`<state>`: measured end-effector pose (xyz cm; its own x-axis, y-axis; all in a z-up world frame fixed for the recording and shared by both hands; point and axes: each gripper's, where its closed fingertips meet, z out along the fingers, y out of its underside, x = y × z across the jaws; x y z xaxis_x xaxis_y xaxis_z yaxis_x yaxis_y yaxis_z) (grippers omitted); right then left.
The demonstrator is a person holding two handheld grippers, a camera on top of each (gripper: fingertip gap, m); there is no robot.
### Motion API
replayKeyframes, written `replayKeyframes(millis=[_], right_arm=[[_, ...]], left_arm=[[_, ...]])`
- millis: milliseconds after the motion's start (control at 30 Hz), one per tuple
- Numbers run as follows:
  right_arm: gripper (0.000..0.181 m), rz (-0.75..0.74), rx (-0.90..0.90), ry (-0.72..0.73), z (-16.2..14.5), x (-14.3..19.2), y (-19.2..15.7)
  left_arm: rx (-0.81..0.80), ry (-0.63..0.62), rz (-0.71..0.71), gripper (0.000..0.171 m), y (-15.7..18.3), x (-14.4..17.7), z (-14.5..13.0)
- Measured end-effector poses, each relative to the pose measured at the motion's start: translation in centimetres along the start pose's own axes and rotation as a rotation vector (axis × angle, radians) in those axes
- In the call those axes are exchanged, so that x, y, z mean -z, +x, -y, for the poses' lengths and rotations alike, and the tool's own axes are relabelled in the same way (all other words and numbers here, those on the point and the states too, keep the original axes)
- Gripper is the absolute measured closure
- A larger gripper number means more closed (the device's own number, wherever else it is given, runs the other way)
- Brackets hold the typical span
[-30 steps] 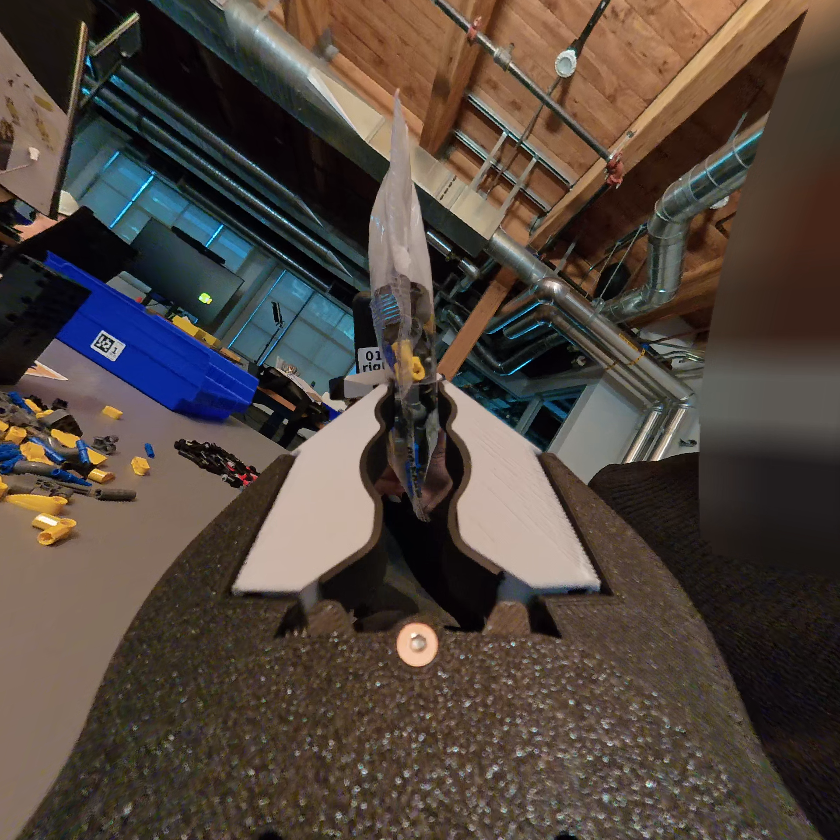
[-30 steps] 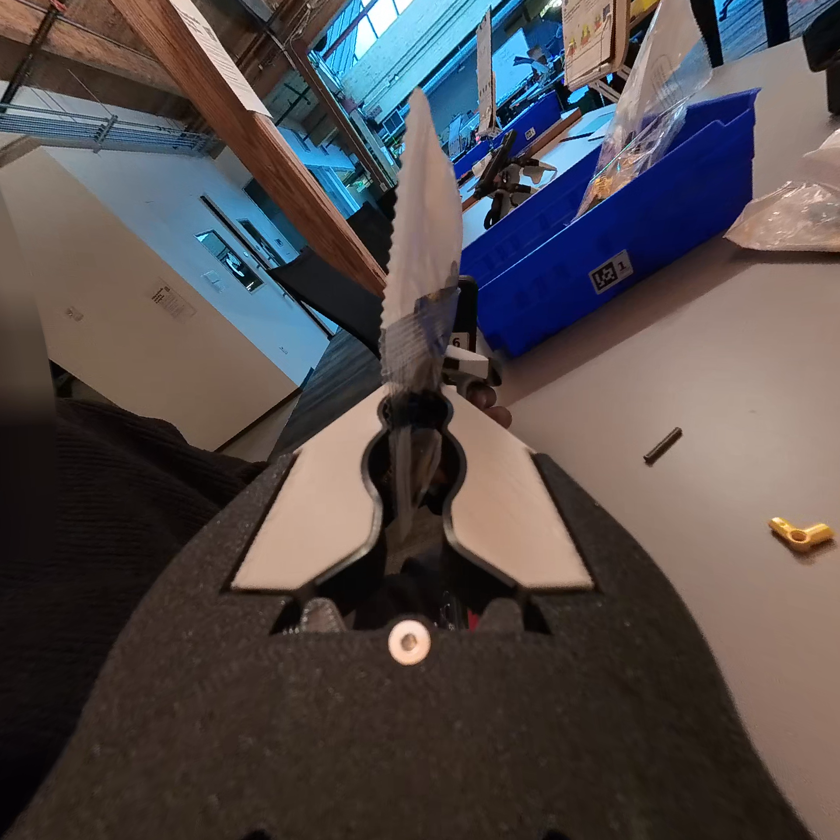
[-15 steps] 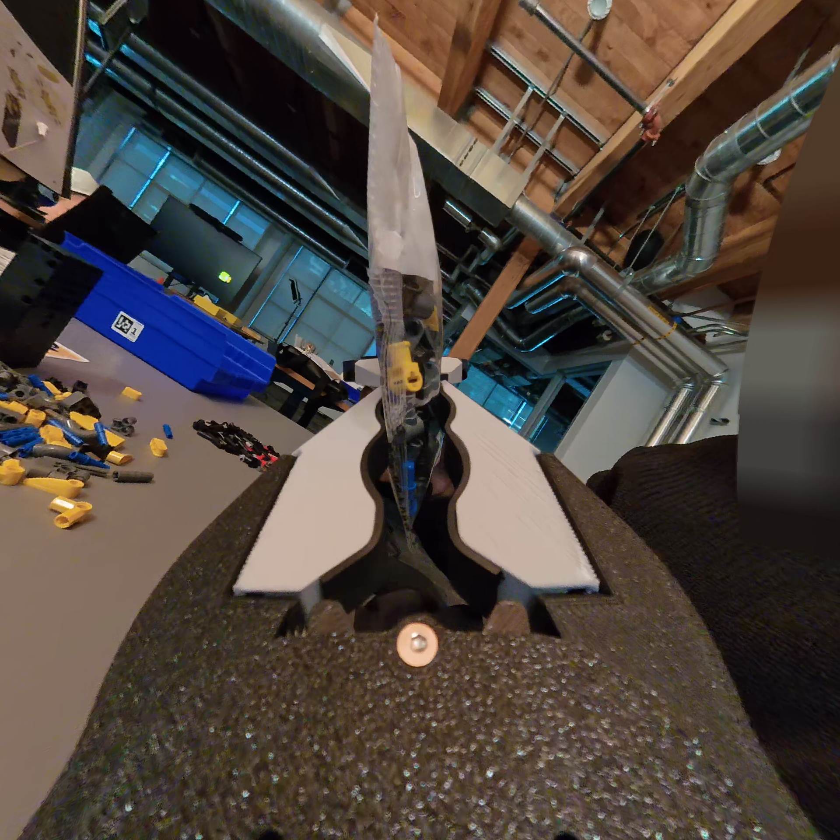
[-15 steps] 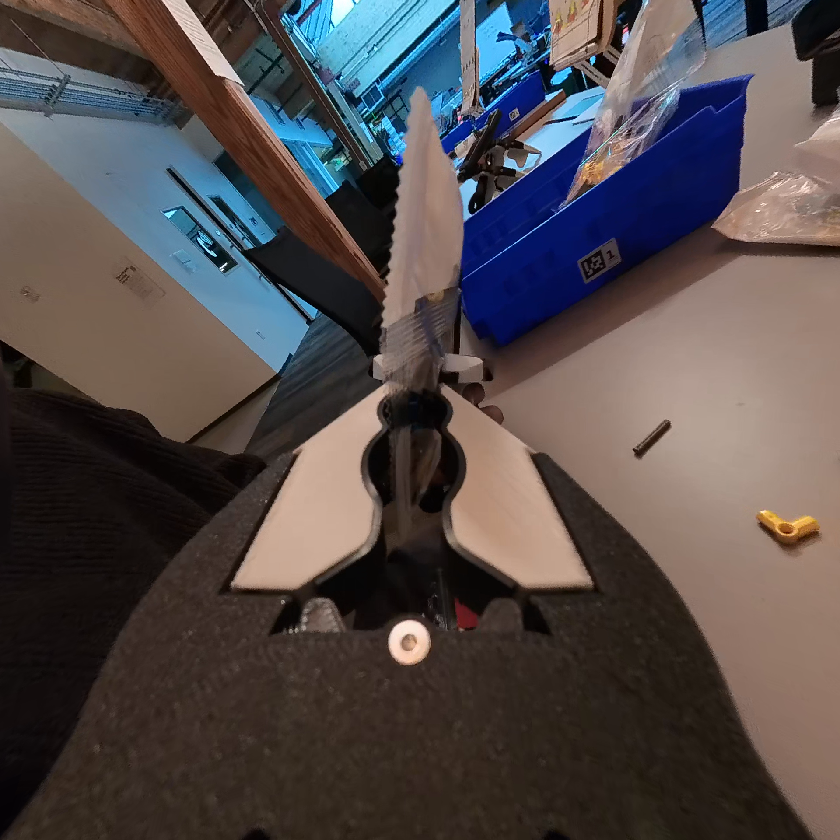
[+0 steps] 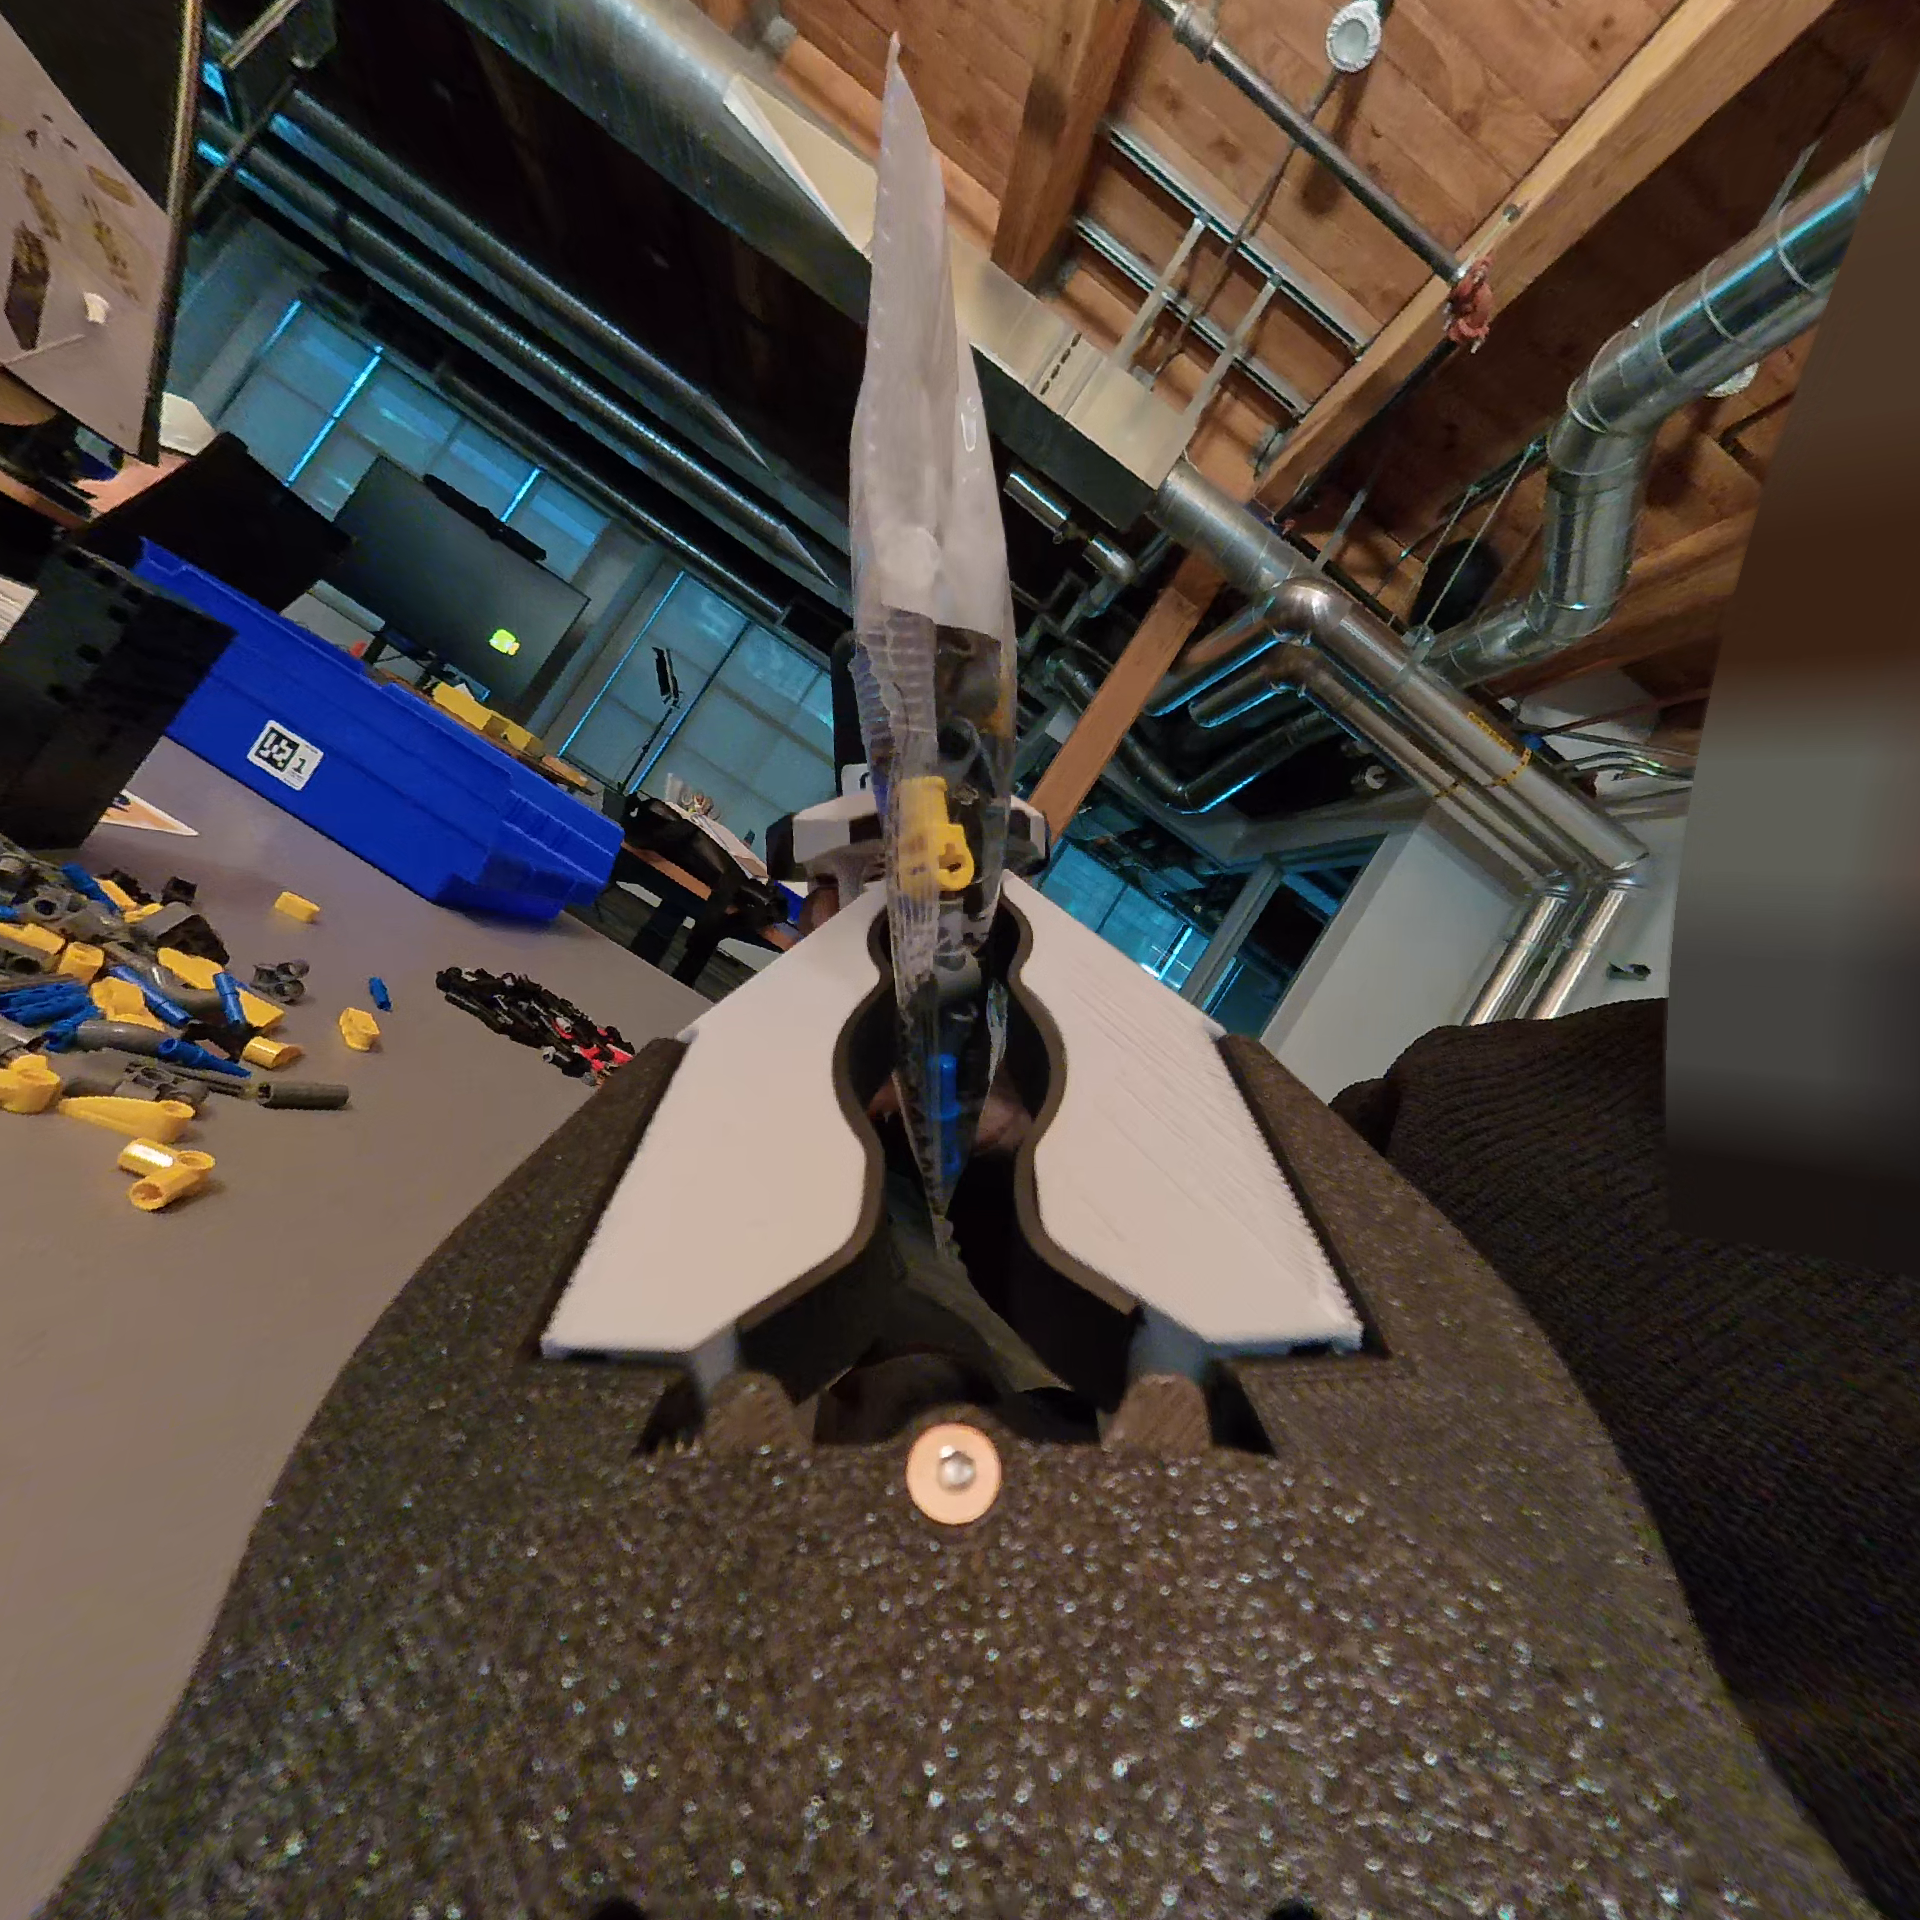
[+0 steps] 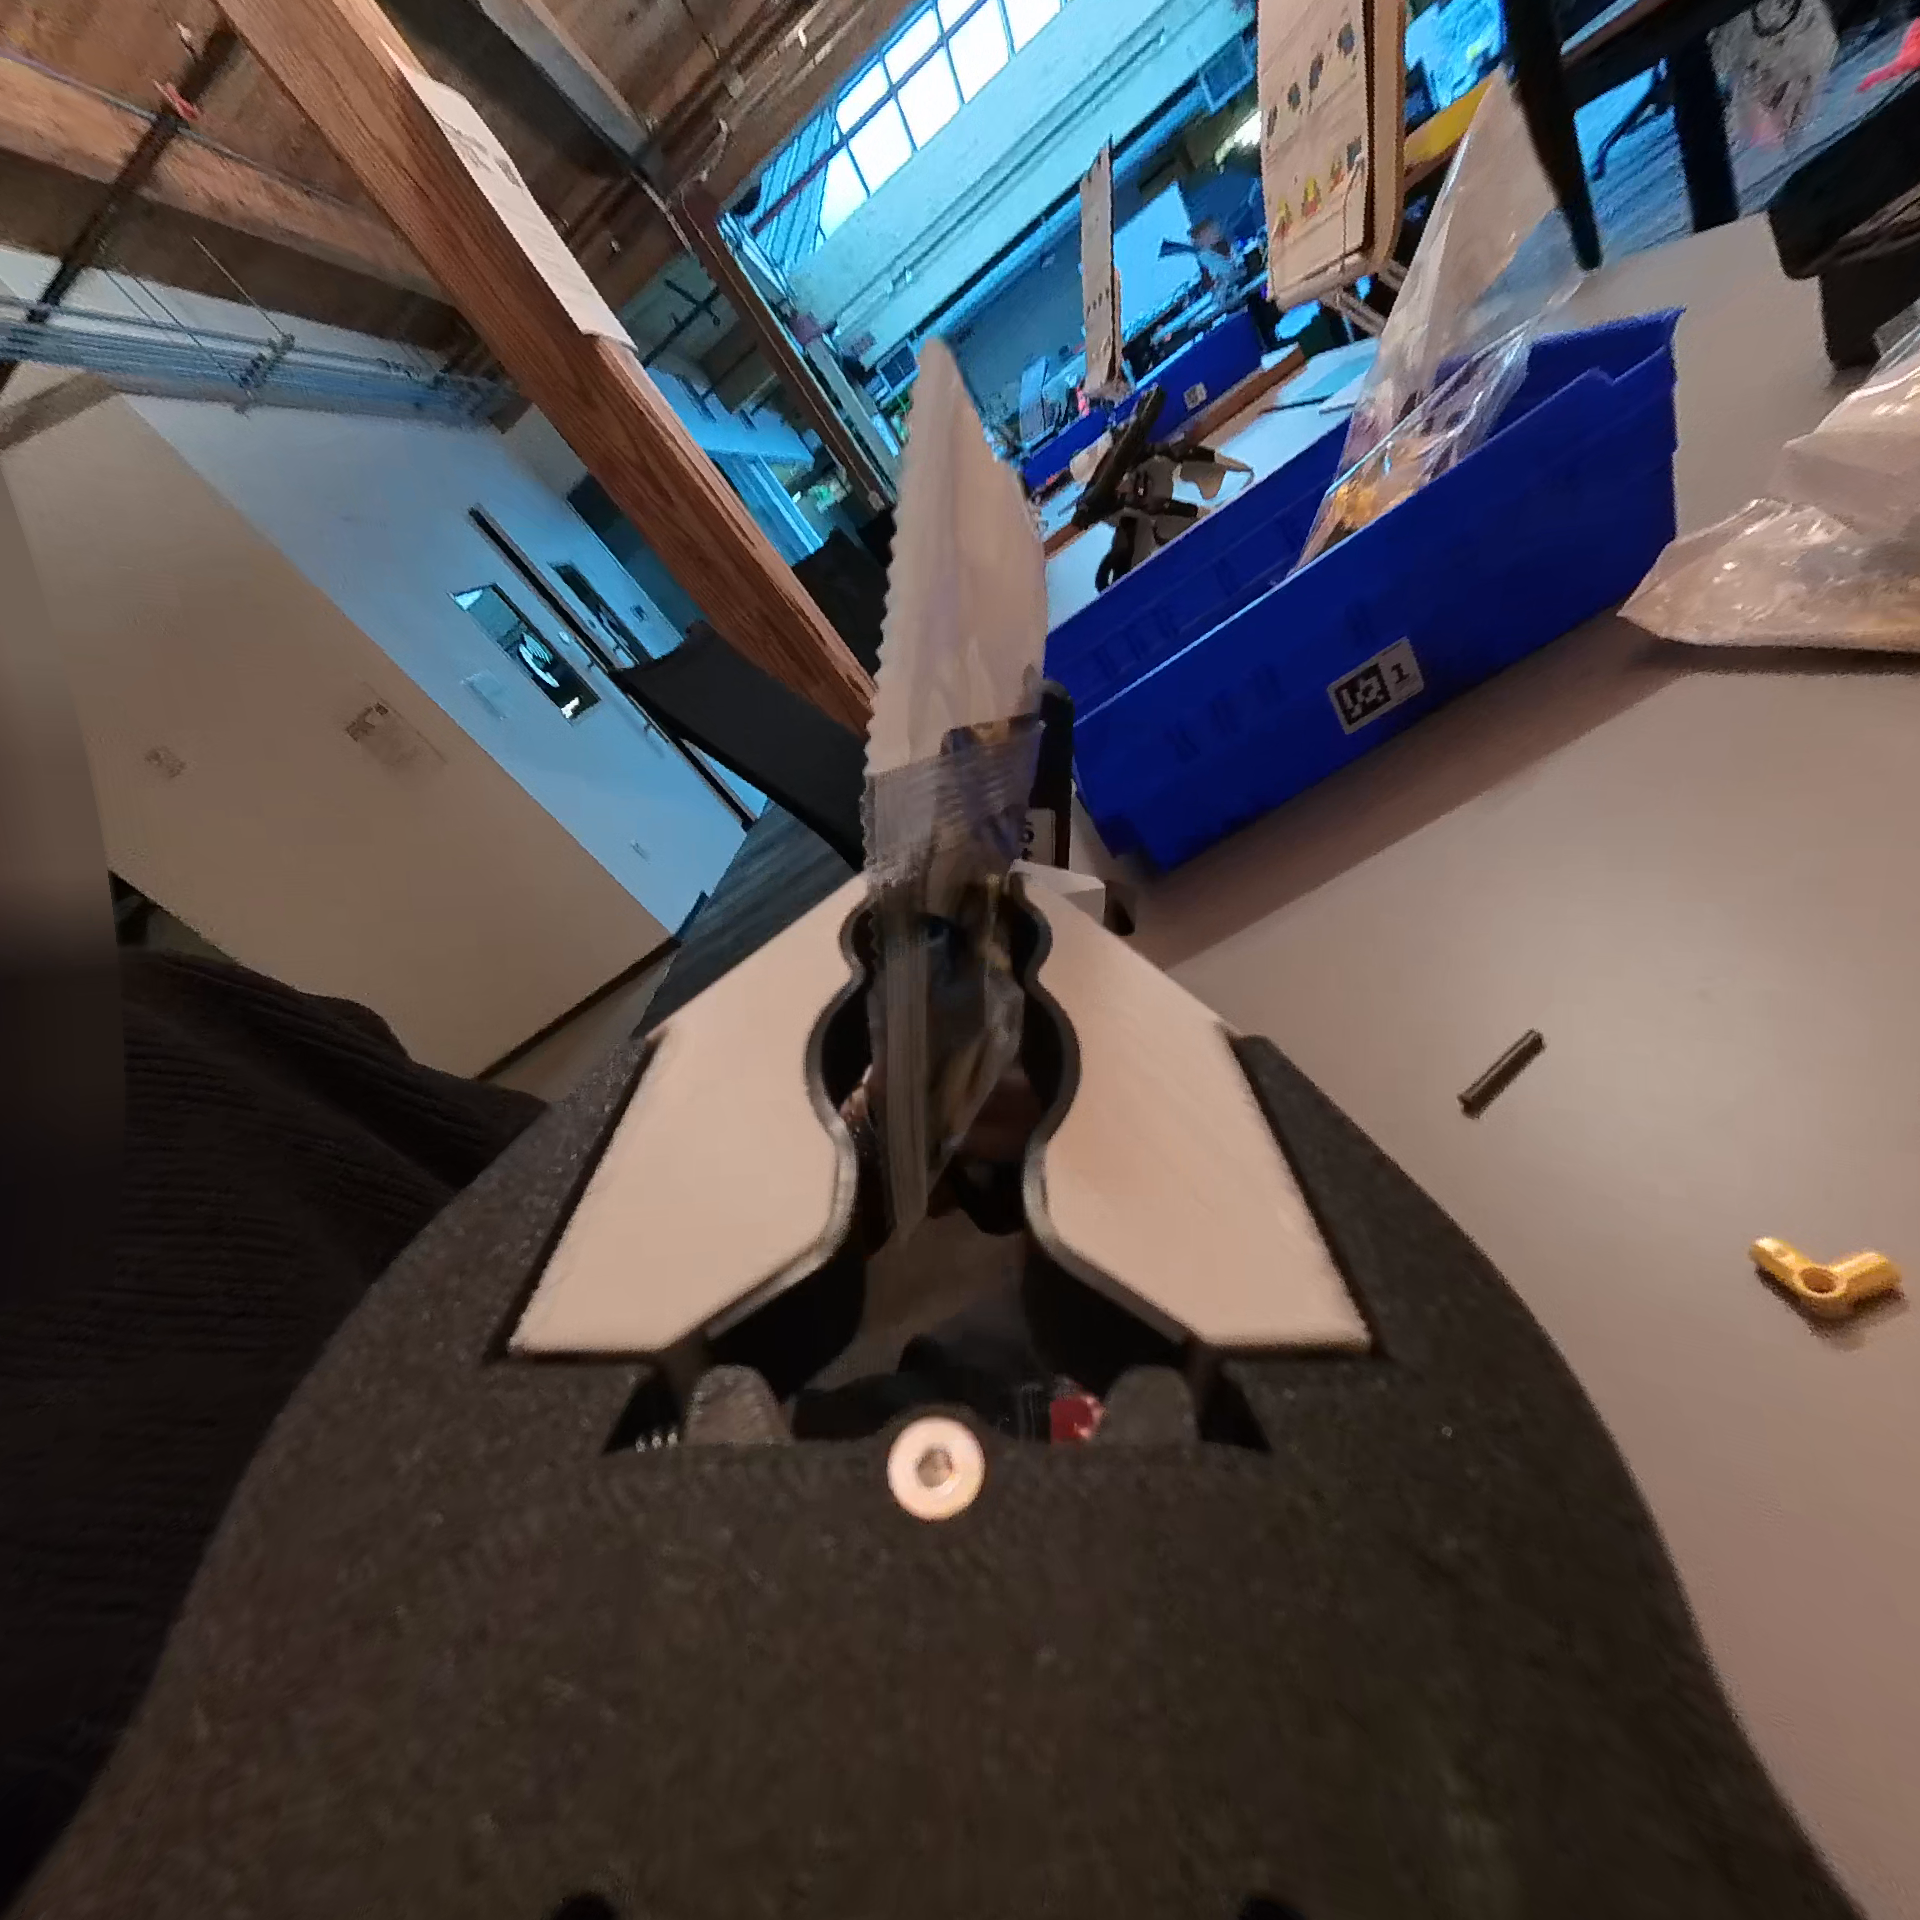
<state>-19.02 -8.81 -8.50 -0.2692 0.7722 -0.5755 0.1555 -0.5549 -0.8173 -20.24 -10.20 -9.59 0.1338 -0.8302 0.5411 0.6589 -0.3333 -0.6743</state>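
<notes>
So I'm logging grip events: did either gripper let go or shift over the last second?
No release. Both the left gripper and right gripper stay shut on the clear plastic bag of small building pieces, only tilting slightly. The grey table and blue plastic bin are unchanged.

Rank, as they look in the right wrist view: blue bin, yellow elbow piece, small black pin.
1. blue bin, by far largest.
2. yellow elbow piece.
3. black pin, about as long but thinner; it lies farther off, so that order is unsure.
</notes>
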Motion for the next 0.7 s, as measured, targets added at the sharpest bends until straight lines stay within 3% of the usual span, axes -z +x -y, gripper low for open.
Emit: replayKeyframes(millis=[333,700], right_arm=[[0.160,-0.023,0.030,0.050,1.4,1.4,-0.2],[0.160,-0.130,0.035,-0.064,-1.3,-0.1,2.3]], left_arm=[[0.024,0.011,0.003,0.160,-0.2,0.1,0.2],[0.120,-0.004,0.074,0.160,-1.9,0.4,0.0]])
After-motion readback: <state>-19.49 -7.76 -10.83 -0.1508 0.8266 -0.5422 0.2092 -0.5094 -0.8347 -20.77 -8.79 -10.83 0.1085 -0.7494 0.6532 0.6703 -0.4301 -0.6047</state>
